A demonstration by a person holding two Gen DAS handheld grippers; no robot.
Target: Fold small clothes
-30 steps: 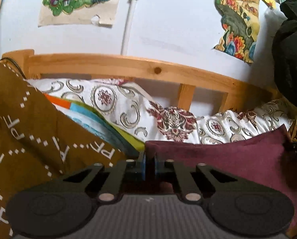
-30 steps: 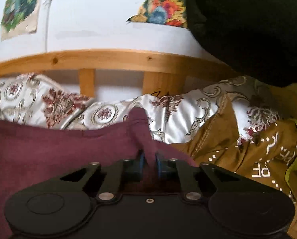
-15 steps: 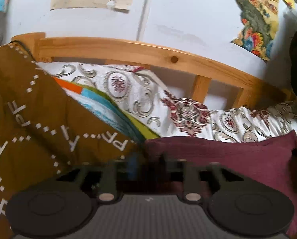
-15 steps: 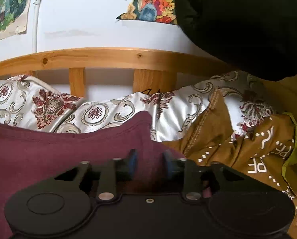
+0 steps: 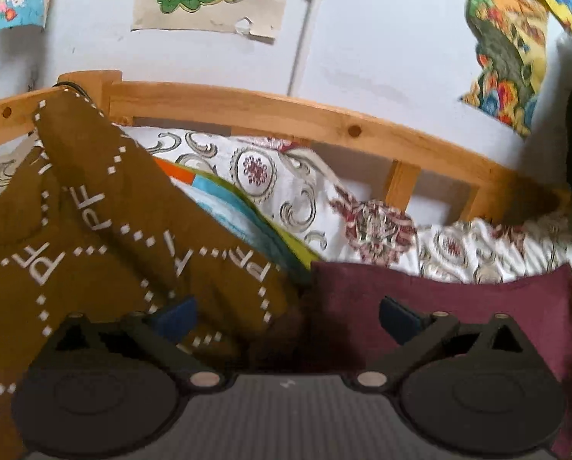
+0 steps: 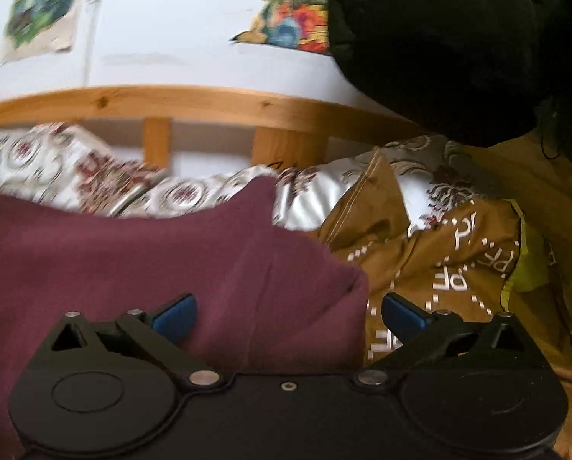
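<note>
The left gripper [image 5: 286, 316] jaws are opening, spread wide, with the left edge of the maroon garment [image 5: 439, 299] lying loose between them. The right gripper [image 6: 288, 316] jaws are also opening wide over the garment's right corner. The garment rests on a brown blanket [image 5: 94, 249], before patterned pillows [image 5: 286, 191] and a wooden bed rail [image 5: 247, 105]

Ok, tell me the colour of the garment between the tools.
Dark maroon garment, plain; clearest in the right wrist view.
</note>
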